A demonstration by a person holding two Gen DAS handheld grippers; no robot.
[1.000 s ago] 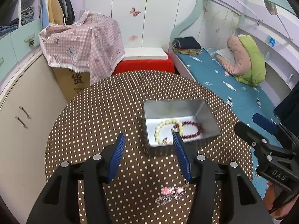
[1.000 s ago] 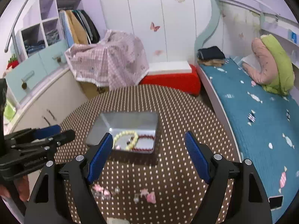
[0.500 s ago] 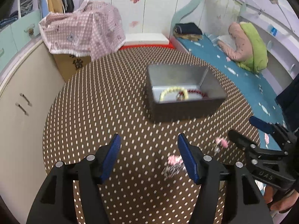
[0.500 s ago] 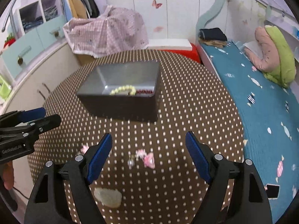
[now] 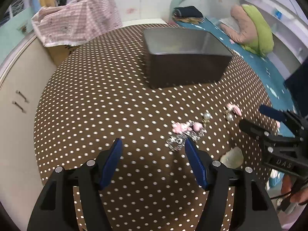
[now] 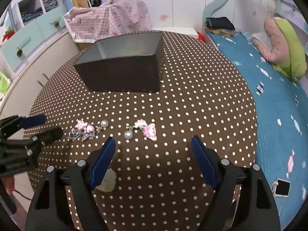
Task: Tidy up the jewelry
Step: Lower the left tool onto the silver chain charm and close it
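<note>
A grey metal tin (image 5: 186, 57) (image 6: 123, 61) stands on the brown dotted round table (image 5: 107, 100) (image 6: 192, 100); its inside is hidden from here. Loose jewelry lies near the front edge: a pink and silver sparkly piece (image 5: 184, 132) (image 6: 82, 130), a pink charm with a pearl (image 5: 232, 111) (image 6: 144, 130) and a pale stone piece (image 5: 232, 156) (image 6: 107, 180). My left gripper (image 5: 154, 146) is open and empty, its right finger by the sparkly piece. My right gripper (image 6: 154, 144) is open and empty just before the pink charm.
A bed with a blue sheet (image 6: 273, 100) runs along the table's right side. A cream cabinet (image 5: 17, 88) stands left of the table. A pink checked cloth over a box (image 6: 109, 21) sits behind the table.
Both grippers have pulled back from the tin and dropped low toward the table's front edge. The loose jewelry now lies just ahead of the fingers. The bracelets inside the tin are out of sight.
</note>
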